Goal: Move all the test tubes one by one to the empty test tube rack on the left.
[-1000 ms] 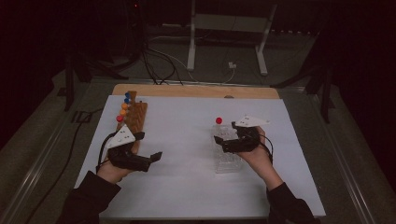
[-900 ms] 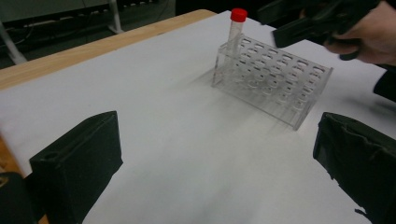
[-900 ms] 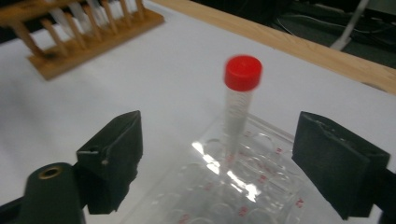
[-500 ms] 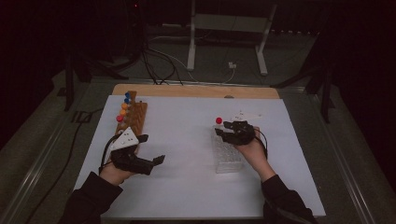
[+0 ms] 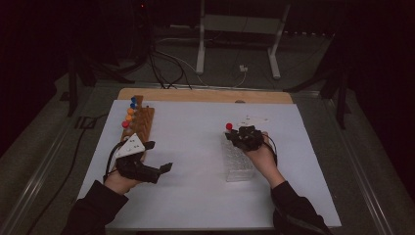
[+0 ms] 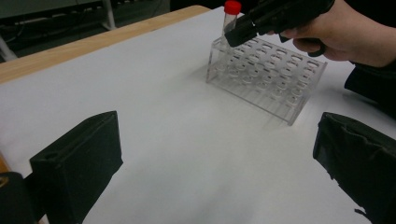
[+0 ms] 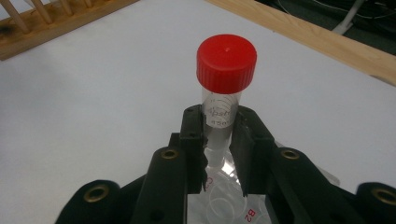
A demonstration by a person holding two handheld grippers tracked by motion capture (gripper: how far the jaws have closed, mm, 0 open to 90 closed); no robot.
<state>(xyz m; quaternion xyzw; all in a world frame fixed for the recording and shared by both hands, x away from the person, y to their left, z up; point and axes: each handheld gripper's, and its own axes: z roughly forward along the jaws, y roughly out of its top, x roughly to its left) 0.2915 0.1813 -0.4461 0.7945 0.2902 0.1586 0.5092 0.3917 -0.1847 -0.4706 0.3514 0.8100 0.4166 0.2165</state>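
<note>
A clear tube with a red cap [image 7: 226, 65] stands upright in the far-left corner of a clear plastic rack [image 5: 238, 164] on the white table sheet. My right gripper [image 7: 219, 140] reaches it from the near right. Its jaws have just been closing, and their pads now press on the tube just below the cap. The left gripper view shows the same grip on the tube [image 6: 231, 14] from across the table. My left gripper [image 5: 157, 156] rests at the near left, open, with bare sheet between its fingers [image 6: 79, 168].
A wooden rack [image 5: 142, 122] holding several tubes with coloured caps [image 5: 129, 112] stands at the far left, just beyond the left hand. A wooden strip [image 5: 205, 95] borders the sheet's far edge. Cables and stand legs lie on the floor behind.
My right hand has moved forward to the red-capped tube, rolled over, and its jaws have shut on it. The left hand has stayed put.
</note>
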